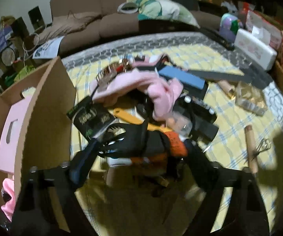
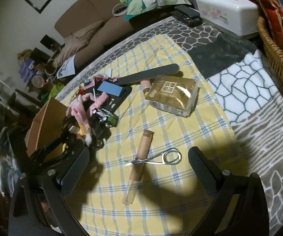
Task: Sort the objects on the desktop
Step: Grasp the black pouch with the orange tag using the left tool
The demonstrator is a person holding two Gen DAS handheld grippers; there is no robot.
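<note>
While the right gripper (image 2: 139, 174) is held spread above the small scissors (image 2: 157, 158) and the tan tube (image 2: 139, 158) they lie across, nothing is pinched by it. A black bundle (image 1: 141, 143) appears to be clamped between the left gripper's (image 1: 139, 169) fingers, just beside the cardboard box (image 1: 43, 106), though blur leaves this uncertain. A drop into the box is judged to be in hand; next, the bundle must be carried over the wall and released inside.

Bare cloth (image 2: 210, 129) lies open toward the table's right edge; box (image 1: 49, 102) and pile (image 1: 141, 106) crowd its left edge.
</note>
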